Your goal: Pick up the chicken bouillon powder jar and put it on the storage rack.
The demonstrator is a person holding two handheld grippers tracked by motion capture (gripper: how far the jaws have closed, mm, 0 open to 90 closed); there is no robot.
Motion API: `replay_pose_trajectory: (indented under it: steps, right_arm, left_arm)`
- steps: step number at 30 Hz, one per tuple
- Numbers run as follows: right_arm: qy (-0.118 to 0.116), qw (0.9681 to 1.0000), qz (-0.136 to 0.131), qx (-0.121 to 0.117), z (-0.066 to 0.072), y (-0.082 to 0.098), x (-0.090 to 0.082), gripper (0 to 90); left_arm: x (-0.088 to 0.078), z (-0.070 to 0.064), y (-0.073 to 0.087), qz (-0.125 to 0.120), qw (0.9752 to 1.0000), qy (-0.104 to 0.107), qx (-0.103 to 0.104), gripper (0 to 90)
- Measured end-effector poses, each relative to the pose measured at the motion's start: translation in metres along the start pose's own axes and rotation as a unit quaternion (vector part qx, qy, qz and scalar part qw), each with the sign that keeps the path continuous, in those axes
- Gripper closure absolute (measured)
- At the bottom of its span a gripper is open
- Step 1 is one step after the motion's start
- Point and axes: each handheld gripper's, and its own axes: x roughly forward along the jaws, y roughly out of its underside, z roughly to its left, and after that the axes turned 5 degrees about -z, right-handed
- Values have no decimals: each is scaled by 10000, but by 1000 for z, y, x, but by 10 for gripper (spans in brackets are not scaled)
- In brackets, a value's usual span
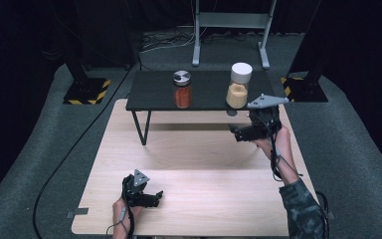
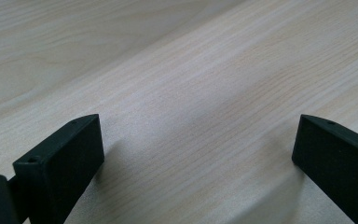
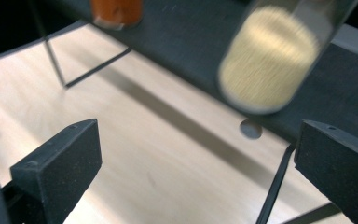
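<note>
A person's left gripper [image 1: 151,198] rests low over the near-left part of the pale wooden worktop [image 1: 194,164], its jaws spread wide with nothing but bare wood grain between them, as the left gripper view confirms. Farther back, a low black shelf [image 1: 151,89] on thin metal legs stands across the worktop's far edge and carries two jars. Toward the shelf's middle stands a glass jar with orange-red contents [image 1: 182,90], filled most of the way up and capped with a silver metal lid. Near the shelf's right end stands a jar of pale yellow powder [image 1: 238,85], roughly half full under a tall white cap, upright and close to the shelf's front edge. Just beside it, off the shelf's front right corner, the right gripper [image 1: 242,130] hangs above the worktop; its jaws stand fully apart and hold nothing, and in the right gripper view the yellow jar shows blurred ahead of them, apart from both pads. Judged from how things lie, the placing of the yellow jar on the shelf looks done: it sits free and steady next to its orange-red neighbour, and no other jar is seen on the worktop waiting to be moved. What seems left is only for the right hand to draw clear without knocking the jar, which stands near the edge and could tip if brushed.
</note>
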Motion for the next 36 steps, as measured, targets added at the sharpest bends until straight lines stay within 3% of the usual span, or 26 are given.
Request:
replay_pose_trajectory:
  steps: [5,10,11,12,14,17,19,21,26,36]
  right_arm:
    - [-121,9999,109,0,13,38,-6,0]
    - [-164,9993,192,285,22,90,-3,0]
    - [-90,9993,67,364,28,108,-4,0]
    - [136,9989,-39,441,39,127,-4,5]
    - [262,9984,140,471,50,154,2,0]
    - [348,9958,332,774,57,192,7,0]
    - [451,9945,363,873,61,206,5,0]
    - [470,9937,409,933,64,215,3,0]
    - [579,9929,670,796,70,224,5,0]
    - [508,9929,592,895,63,233,-1,0]
  left_arm:
    - [0,0,0,-4,10000,-5,3,17]
    - [0,0,0,-1,10000,-5,1,16]
    - [0,-1,0,-4,10000,-11,6,16]
    - [0,-1,0,-7,10000,-17,15,16]
    - [0,-1,0,-7,10000,-21,15,16]
    - [0,-1,0,-6,10000,-18,7,16]
    - [0,-1,0,-2,10000,-12,3,16]
    - [0,-1,0,-2,10000,-15,-2,15]
    - [0,-2,0,-3,10000,-40,8,14]
    - [0,-2,0,-1,10000,-43,-10,12]
